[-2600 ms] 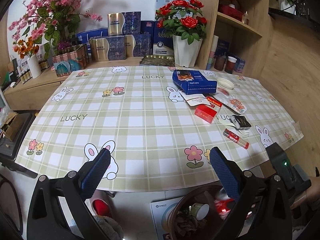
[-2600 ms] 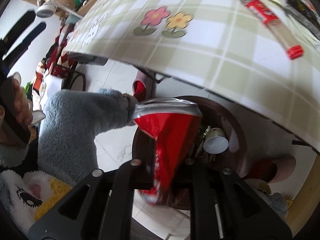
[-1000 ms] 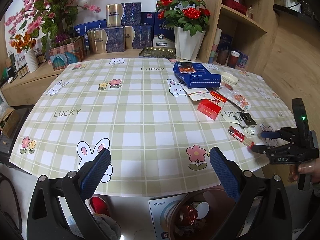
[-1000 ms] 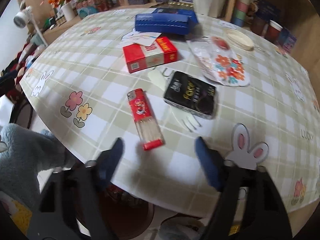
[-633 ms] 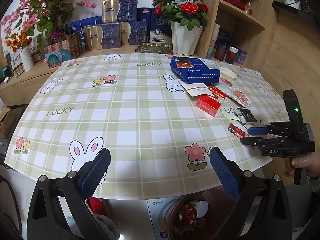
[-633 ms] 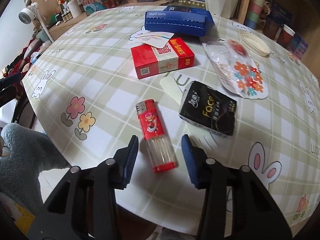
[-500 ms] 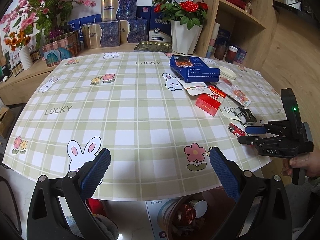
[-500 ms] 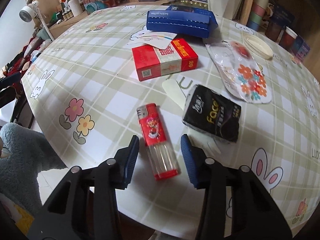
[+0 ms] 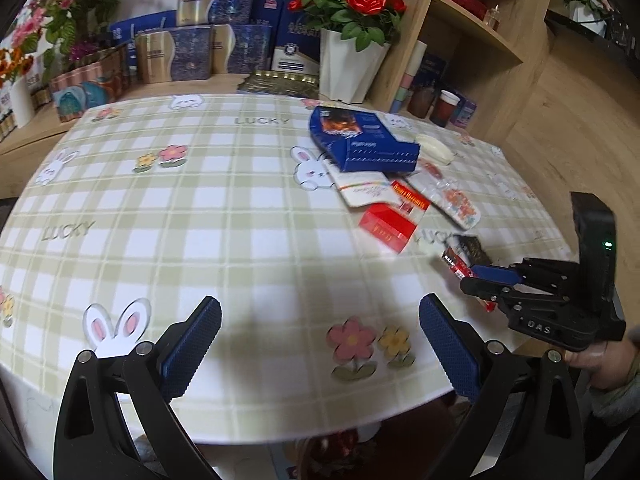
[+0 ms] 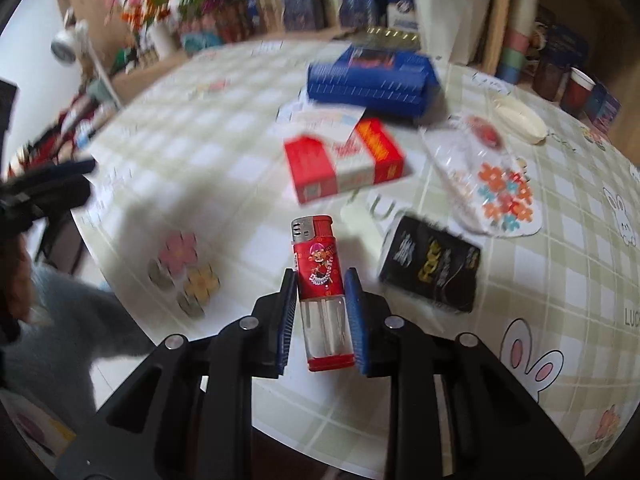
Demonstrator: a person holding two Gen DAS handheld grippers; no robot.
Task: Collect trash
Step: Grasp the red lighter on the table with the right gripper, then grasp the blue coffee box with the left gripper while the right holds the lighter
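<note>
A red lighter (image 10: 319, 276) with a clear tank sits between the blue pads of my right gripper (image 10: 320, 280). The jaws are closing and the pads press on its sides, just above the checked tablecloth (image 10: 224, 184). From the left wrist view the right gripper (image 9: 470, 278) reaches in from the right with the lighter (image 9: 454, 260) at its tips. My left gripper (image 9: 320, 308) is open and holds nothing above the table's front edge. More trash lies behind: a red cigarette box (image 10: 344, 160), a black packet (image 10: 432, 268), a blue carton (image 10: 372, 74) and a flowered wrapper (image 10: 492, 188).
A brown bin (image 9: 332, 452) shows dimly under the table's front edge. A white pot of red roses (image 9: 346, 64), gift boxes and wooden shelves (image 9: 472, 20) stand behind the table. A white lid (image 10: 520, 118) lies at the far right. A hand (image 9: 600, 360) holds the right gripper.
The right jaws have narrowed from wide apart to gripping the lighter. The left gripper has shifted forward over the table edge.
</note>
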